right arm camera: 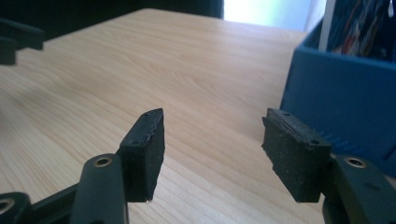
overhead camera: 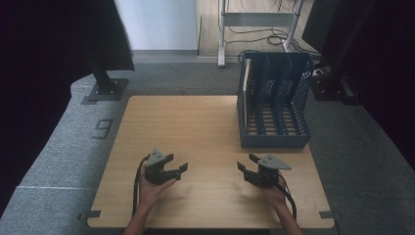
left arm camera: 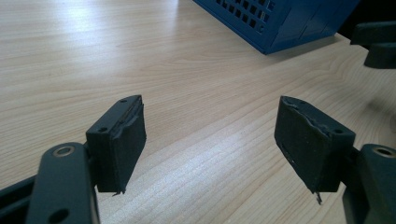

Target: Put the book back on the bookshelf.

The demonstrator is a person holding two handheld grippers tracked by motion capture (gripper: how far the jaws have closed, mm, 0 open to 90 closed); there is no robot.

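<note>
From where I stand, the wooden table (overhead camera: 205,132) holds a blue mesh file organizer (overhead camera: 275,103) at about two o'clock, right at the far right corner. A flat pale folder or board (overhead camera: 246,93) stands upright in its leftmost slot; the other slots show bare slatted bottoms.

The left gripper (overhead camera: 177,171) sits at seven o'clock, low over the tabletop, its jaws spread apart with bare wood between the pads (left arm camera: 122,140). It grasps nothing. The right gripper (overhead camera: 246,168) is at five o'clock, just in front of the organizer's near wall and apart from it, also released, jaws parted over bare wood. In the right gripper view the organizer's blue wall (right arm camera: 341,102) rises just beyond the right-hand pad (right arm camera: 294,154), not touching it. Both grippers point toward each other and slightly away from the person.
</note>
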